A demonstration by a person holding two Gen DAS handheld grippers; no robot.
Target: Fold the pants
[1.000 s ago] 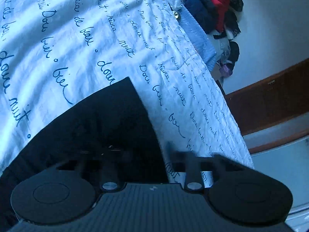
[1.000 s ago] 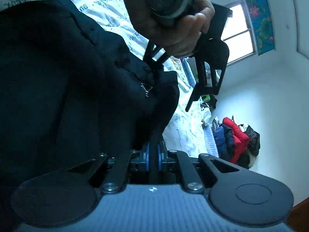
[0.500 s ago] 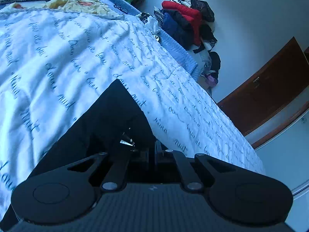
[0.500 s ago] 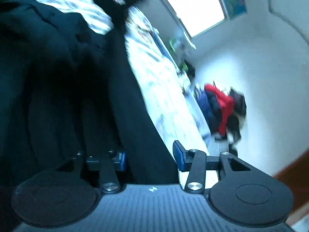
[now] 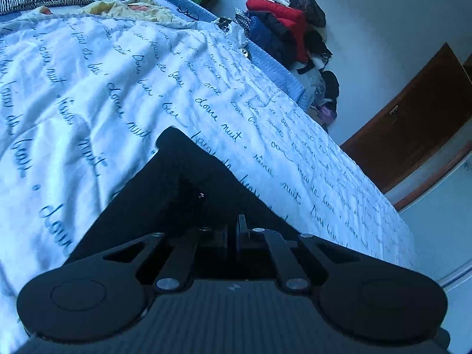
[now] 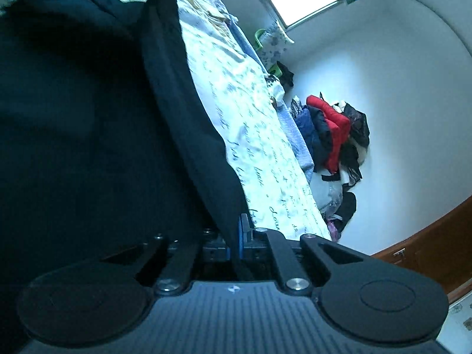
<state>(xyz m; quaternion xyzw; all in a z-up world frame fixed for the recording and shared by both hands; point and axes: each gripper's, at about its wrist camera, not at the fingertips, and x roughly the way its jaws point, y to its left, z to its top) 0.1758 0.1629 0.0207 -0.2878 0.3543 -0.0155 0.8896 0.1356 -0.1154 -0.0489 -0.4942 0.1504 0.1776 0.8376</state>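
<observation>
Left wrist view: the left gripper (image 5: pixel 237 230) sits at the bottom centre of the frame with its jaws drawn narrow, pinched on the dark fabric of the black pants (image 5: pixel 183 183). The cloth rises from the jaws as a flat wedge whose rounded corner points to the middle of the frame, lying on the white bedspread (image 5: pixel 118 82) printed with dark cursive script. A small metal glint, perhaps a zip pull or rivet, shows on the fabric just above the jaws. In the upper right a heap of clothes (image 5: pixel 283 26), red and dark blue among them, stands against the wall beyond the far edge of the bed; a brown wooden door (image 5: pixel 413 124) fills the right edge.

Right wrist view: the right gripper (image 6: pixel 239 236) is at the bottom centre, its blue-padded jaws having just closed, and a taut band of the pants (image 6: pixel 188 124) runs between them and up toward the top centre of the frame. The rest of the garment fills the whole left half as a dark, rumpled mass. The bedspread (image 6: pixel 250 135) shows as a strip to the right of the band, with the clothes heap (image 6: pixel 330 129) and a bright window (image 6: pixel 306 0) beyond.

As a judgement, the fold is at an early stage: both tools have a hold on an edge of the garment, but the bulk looks bunched rather than laid flat, so spreading, doubling the legs over and folding down remain to be done.
</observation>
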